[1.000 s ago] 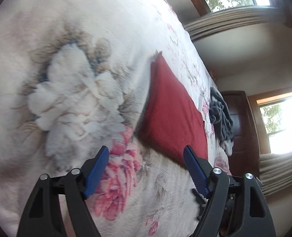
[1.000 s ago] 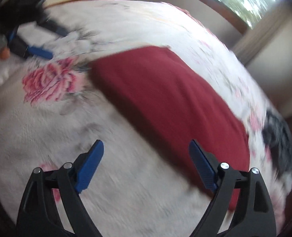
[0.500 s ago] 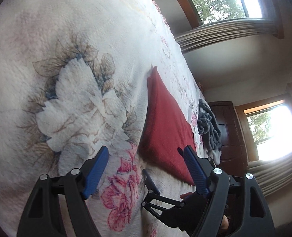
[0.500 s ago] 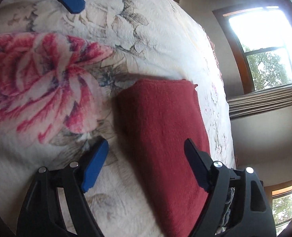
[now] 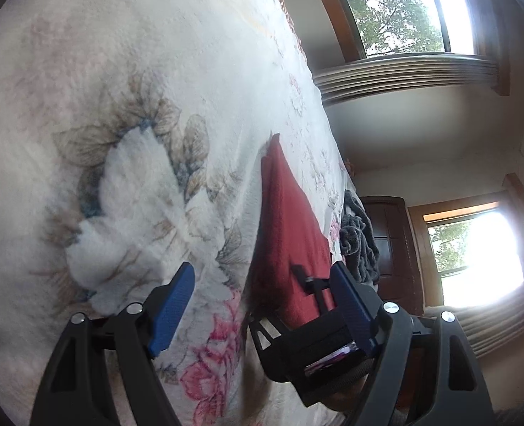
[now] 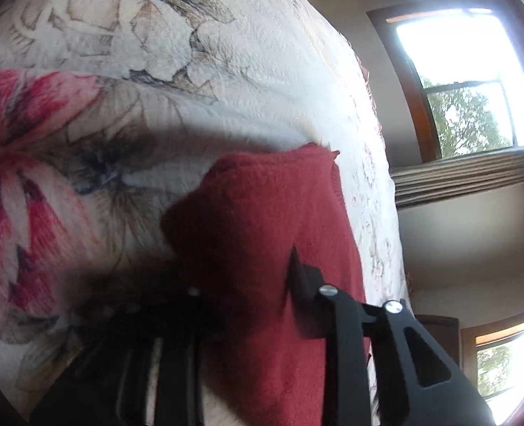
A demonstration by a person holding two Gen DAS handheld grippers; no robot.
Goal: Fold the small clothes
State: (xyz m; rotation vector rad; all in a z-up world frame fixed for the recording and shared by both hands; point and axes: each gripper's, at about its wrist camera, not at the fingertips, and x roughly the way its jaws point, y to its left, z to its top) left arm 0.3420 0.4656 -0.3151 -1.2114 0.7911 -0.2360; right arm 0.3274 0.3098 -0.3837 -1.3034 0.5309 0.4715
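Left gripper (image 5: 262,305) gapes over the blanket (image 5: 155,71) — right gripper (image 6: 240,284) clamps the red cloth (image 6: 262,213).

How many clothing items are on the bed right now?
2. A red garment lies beside the flower print, its near end around the right gripper. A grey garment sits bunched past it at the bed's far edge. More may lie out of view.

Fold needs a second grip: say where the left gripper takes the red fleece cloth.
Probably the long left edge of the red fleece cloth, from the left: it lies exposed, facing the open left gripper; the right gripper occupies the near end.
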